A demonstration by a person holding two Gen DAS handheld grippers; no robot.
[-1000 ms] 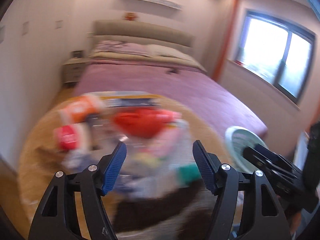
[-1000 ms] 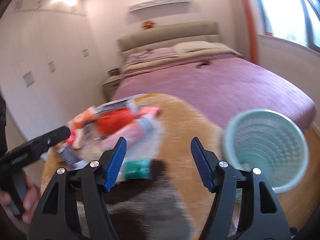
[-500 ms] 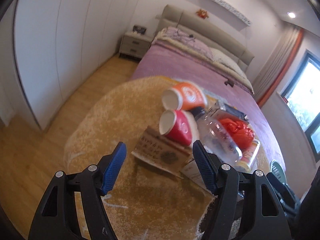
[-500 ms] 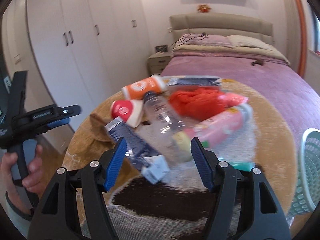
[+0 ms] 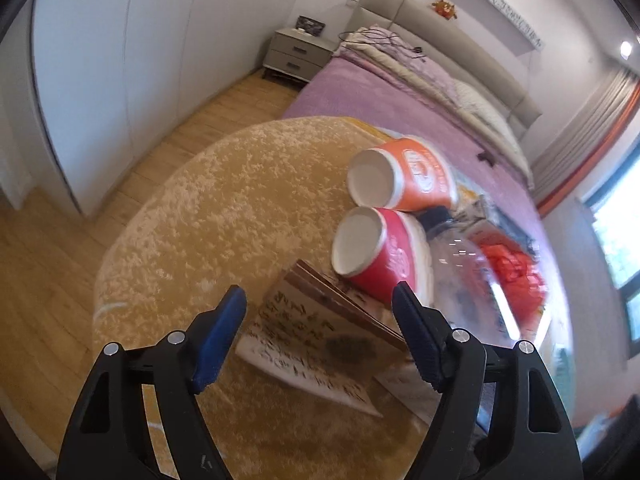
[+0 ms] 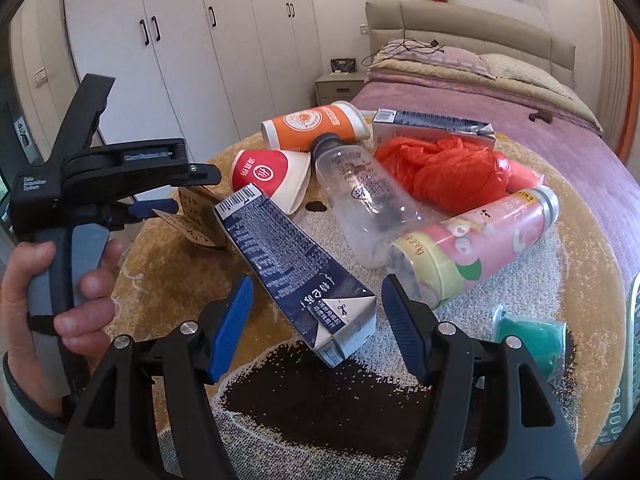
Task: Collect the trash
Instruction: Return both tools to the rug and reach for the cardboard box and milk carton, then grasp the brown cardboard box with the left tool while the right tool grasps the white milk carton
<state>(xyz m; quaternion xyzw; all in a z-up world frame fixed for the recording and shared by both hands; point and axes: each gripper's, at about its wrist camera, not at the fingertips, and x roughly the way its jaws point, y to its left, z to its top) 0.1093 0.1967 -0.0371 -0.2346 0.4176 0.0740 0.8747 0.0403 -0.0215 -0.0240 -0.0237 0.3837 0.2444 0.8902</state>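
Note:
Trash lies in a heap on a round rug (image 6: 500, 276). My right gripper (image 6: 316, 322) is open, its jaws on either side of the near end of a dark blue carton (image 6: 296, 268). Behind lie a clear bottle (image 6: 360, 196), a pink can (image 6: 476, 244), an orange bag (image 6: 444, 172), a red cup (image 6: 272, 174) and an orange cup (image 6: 316, 124). My left gripper (image 5: 320, 320) is open just above a brown paper packet (image 5: 316, 340), near the red cup (image 5: 376, 256) and the orange cup (image 5: 404, 176).
A pale green mesh bin (image 6: 630, 360) stands at the right edge of the right wrist view. A teal packet (image 6: 532, 336) lies beside it. A second blue carton (image 6: 436, 124) lies at the back. The bed (image 6: 520, 100), wardrobe (image 6: 180, 40) and nightstand (image 5: 298, 54) surround the rug.
Both grippers have swung left, away from the bin, and dropped closer to the heap. The left now hovers over the paper packet; the right now frames the blue carton.

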